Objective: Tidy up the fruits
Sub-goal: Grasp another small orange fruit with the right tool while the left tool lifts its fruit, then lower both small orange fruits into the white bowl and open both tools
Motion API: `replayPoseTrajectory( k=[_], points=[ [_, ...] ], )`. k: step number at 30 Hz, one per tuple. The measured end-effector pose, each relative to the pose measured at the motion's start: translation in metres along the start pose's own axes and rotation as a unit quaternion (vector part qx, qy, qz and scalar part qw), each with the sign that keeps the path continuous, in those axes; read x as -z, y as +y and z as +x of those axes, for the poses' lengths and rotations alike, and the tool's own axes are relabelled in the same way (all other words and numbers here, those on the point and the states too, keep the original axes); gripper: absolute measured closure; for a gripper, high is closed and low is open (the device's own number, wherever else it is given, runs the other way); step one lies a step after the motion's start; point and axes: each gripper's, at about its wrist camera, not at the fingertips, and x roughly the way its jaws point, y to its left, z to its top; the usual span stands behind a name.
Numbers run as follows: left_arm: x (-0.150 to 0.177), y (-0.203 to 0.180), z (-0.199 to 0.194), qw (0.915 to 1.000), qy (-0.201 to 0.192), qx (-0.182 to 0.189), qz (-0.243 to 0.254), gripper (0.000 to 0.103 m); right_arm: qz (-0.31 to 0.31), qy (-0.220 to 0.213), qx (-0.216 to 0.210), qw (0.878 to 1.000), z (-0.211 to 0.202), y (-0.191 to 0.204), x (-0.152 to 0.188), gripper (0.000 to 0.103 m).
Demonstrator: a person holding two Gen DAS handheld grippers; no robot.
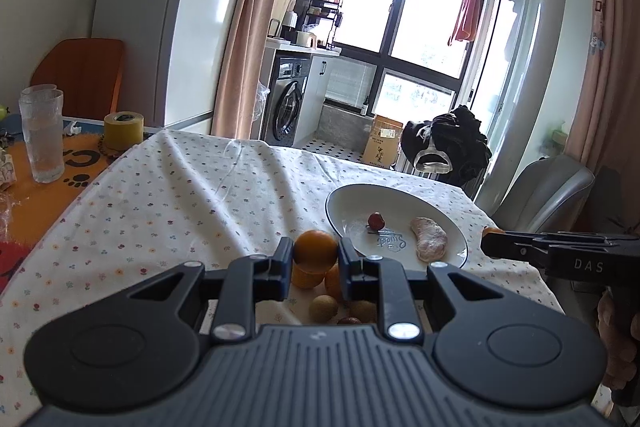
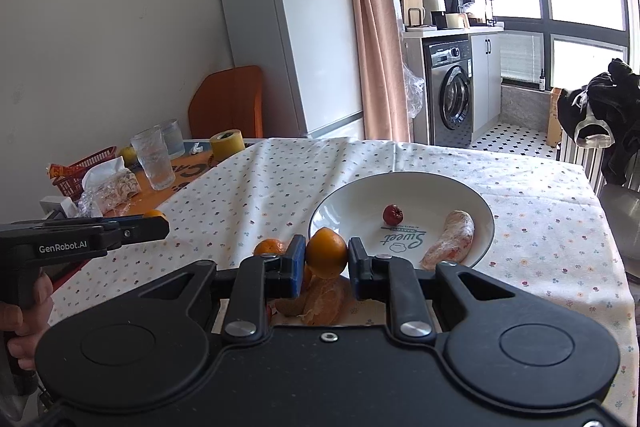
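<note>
my left gripper (image 1: 315,254) has its jaws closed on a small orange (image 1: 315,251), lifted above the desk (image 1: 180,203) just short of the near rim of the white plate (image 1: 460,235). under it on the flowered cloth lie more oranges (image 1: 306,277) and two small brownish round fruits (image 1: 323,308). my right gripper (image 2: 325,254) likewise holds its own mandarin (image 2: 326,253) in its jaws, raised at the plate's near-left edge, with a peeled citrus piece (image 2: 324,301) and another whole orange fruit (image 2: 269,247) on the cloth below and to the left. inside the plate sit a small red fruit (image 2: 393,214) near the middle and a pale peeled segment (image 2: 450,241) toward its right side, apart from each other. at the far left of the desk stand stacked clear glasses (image 1: 42,135) and a yellow tape roll (image 1: 124,129).
</note>
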Motion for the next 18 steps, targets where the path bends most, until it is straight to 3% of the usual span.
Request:
replayPoseTrajectory(
  k=[18],
  points=[
    [-0.017,-0.007,0.030,1.0000,-0.003,0.004,0.001,0.081,-0.005,-0.014,0.020,1.000,0.007,-0.016,-0.013,0.082]
  ],
)
